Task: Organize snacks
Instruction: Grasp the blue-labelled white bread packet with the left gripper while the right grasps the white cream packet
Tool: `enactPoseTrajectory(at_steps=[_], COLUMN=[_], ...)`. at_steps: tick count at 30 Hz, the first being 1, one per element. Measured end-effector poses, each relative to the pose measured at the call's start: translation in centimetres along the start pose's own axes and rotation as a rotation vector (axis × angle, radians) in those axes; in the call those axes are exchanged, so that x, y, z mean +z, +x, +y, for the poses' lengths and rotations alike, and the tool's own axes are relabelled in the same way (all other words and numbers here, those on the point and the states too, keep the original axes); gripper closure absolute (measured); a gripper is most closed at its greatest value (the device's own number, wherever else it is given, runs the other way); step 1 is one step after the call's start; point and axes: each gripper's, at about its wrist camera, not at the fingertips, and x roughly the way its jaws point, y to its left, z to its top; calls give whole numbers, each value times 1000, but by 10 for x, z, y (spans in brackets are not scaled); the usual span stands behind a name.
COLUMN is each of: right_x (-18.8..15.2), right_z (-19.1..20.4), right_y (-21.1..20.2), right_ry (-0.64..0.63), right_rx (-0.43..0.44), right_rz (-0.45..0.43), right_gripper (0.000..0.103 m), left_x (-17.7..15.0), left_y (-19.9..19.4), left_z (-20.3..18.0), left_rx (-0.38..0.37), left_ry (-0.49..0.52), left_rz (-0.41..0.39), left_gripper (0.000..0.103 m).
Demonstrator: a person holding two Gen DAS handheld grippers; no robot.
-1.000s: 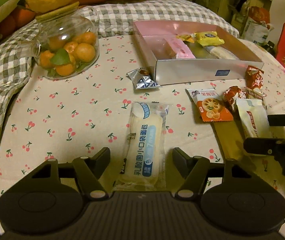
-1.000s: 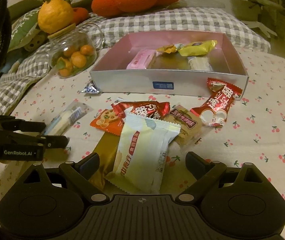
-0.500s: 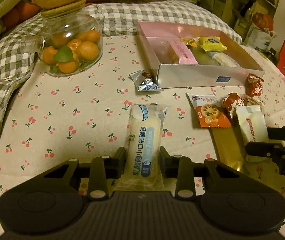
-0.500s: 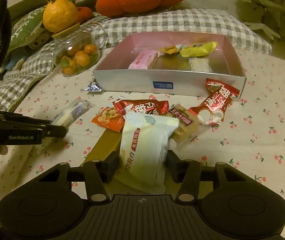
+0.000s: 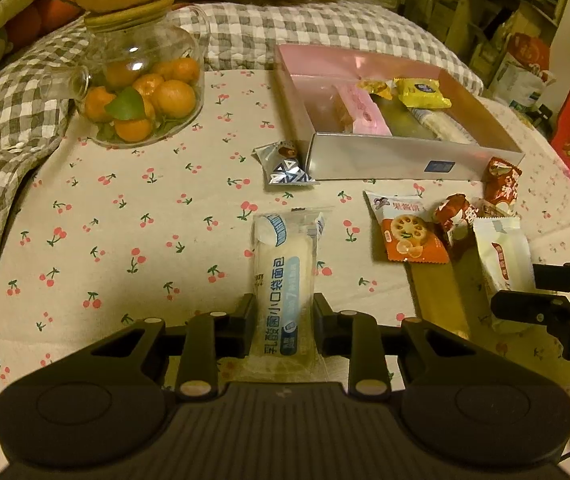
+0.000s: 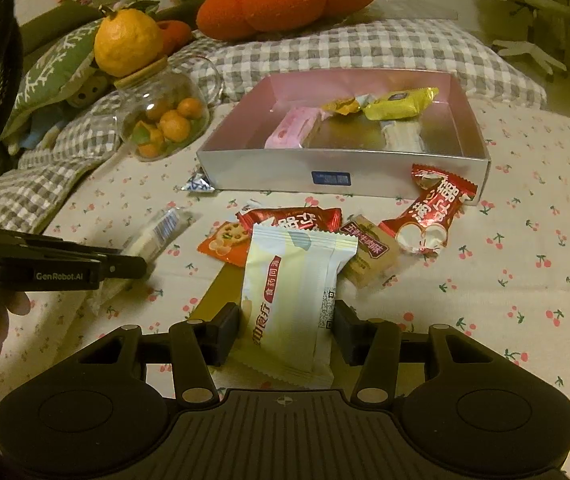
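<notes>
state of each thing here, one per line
left tool: just closed on the clear bread packet
right tool: closed on the cream packet
box: open, partly filled
glass jar: lidded, holding oranges
red candy: loose on cloth

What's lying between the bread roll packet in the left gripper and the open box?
A small silver-blue candy wrapper, close against the box; otherwise bare cherry-print cloth beyond the bread roll packet. The left wrist view shows it best.

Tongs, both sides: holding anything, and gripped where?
The left tongs pinch the clear bread roll packet across its near end. The right tongs have just closed on the cream snack pouch, lower half, by its side edges.
</notes>
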Motion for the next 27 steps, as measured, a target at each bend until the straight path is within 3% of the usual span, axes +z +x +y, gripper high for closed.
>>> enactPoseTrajectory(at_steps=[27], right_x=[24], right_z=[-12], right_y=[-28], right_ry=[86], right_rx=[47], right_rz=[-46], right_gripper=[54], left_x=[9], left_y=[-16], left_z=[-4], left_rx=[-89], left_ry=[-98], left_rz=[-37], left_gripper=[84])
